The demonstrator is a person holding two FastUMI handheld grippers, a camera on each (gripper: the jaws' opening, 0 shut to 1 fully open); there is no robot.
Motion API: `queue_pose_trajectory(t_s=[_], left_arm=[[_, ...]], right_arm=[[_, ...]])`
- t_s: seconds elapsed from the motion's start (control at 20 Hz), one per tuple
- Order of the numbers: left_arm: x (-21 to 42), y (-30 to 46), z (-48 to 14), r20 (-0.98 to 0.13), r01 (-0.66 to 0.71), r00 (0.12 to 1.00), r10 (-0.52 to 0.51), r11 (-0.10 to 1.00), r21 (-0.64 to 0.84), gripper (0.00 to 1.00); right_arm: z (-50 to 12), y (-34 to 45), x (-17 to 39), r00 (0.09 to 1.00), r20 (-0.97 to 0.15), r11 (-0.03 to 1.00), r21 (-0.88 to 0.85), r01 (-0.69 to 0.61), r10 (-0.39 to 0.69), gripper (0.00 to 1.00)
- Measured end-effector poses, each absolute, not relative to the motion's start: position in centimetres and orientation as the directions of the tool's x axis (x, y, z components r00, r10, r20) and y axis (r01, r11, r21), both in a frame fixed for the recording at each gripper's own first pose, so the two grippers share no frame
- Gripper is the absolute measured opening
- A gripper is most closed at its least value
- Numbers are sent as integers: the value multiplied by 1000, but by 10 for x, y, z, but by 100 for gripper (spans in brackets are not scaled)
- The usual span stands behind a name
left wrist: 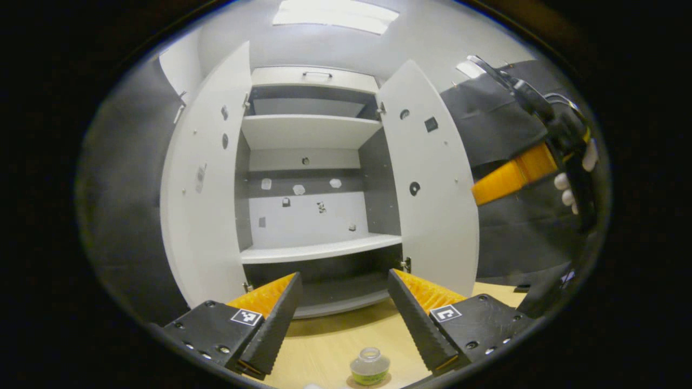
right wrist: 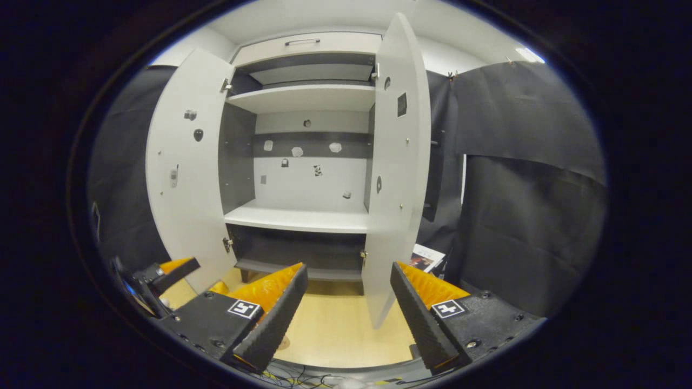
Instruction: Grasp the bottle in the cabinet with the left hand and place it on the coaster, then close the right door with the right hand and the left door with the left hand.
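Cabinet [left wrist: 308, 132]: tall white cupboard with a grey interior, standing on the pale wooden worktop [left wrist: 335, 335]. Both doors stand open. Shelves inside are bare of bottles; small pale stickers and dark marks dot the back panel.

Left door [left wrist: 203, 178]: flat white panel, swung wide outward from the cabinet's left edge; a few small marks and holes on its inner face.

Right door [left wrist: 432, 183]: flat white panel, swung outward from the cabinet's right edge; in the right gripper view [right wrist: 394, 162] it is seen nearly edge-on, just ahead of that gripper.

Bottle [left wrist: 370, 366]: small clear container with a yellow-green label band and open round neck, upright on the worktop in front of the cabinet, below and between the left gripper's fingers, untouched by them. It sits on a thin brownish round coaster [left wrist: 354, 383], whose rim peeps out beneath it.

Left gripper [left wrist: 343, 319]: jaws spread wide, holding nothing, pointed at the cabinet's lower opening. It shows also at the lower left of the right gripper view [right wrist: 162, 273].

Right gripper [right wrist: 346, 319]: jaws spread wide, empty, facing the cabinet's right door. In the left gripper view it appears right of the cabinet [left wrist: 508, 181], raised, held by a hand in a white glove [left wrist: 573, 178].
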State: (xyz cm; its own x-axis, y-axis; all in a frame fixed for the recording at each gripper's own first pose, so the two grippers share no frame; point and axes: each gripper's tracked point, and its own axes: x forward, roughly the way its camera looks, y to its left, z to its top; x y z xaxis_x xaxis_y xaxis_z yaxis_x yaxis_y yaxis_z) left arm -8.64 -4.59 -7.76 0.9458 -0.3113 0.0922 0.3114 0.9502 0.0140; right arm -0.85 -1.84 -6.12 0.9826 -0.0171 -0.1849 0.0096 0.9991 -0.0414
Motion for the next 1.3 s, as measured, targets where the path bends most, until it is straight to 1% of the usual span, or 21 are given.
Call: queue_pose_trajectory(t_s=[0.15, 0.3, 0.5, 0.7, 0.85, 1.05, 1.15, 1.3], left_arm=[[-92, -19, -50, 69, 258, 964, -257, 966, -10, 98], [-98, 20, -38, 0, 144, 990, -144, 990, 11, 98], [-108, 58, -33, -52, 58, 997, -58, 998, 1, 98], [-120, 79, -32, -79, -38, 996, 38, 999, 5, 97], [-122, 81, -28, -84, -104, 991, 106, 994, 25, 98], [-115, 56, -14, -76, -140, 987, 142, 990, 22, 96], [-110, 40, -9, -75, -161, 984, 161, 987, 5, 98], [-105, 20, -4, -65, -187, 980, 187, 982, -6, 97]], right_arm=[[-54, -23, -15, 990, -138, 998, -47, 31, -38, 100], [-48, -30, -16, 993, -96, 997, -36, 62, -65, 100], [-50, -46, -9, 993, -77, 996, -12, 86, -87, 100], [-47, -84, 2, 991, -71, 993, 24, 113, -111, 100], [-35, -128, 17, 989, -47, 990, 28, 139, -138, 100], [-17, -185, 44, 990, -38, 989, 49, 138, -136, 100], [-12, -207, 60, 993, -49, 992, 57, 112, -109, 100], [1, -225, 89, 998, -43, 997, 64, 50, -47, 100]])
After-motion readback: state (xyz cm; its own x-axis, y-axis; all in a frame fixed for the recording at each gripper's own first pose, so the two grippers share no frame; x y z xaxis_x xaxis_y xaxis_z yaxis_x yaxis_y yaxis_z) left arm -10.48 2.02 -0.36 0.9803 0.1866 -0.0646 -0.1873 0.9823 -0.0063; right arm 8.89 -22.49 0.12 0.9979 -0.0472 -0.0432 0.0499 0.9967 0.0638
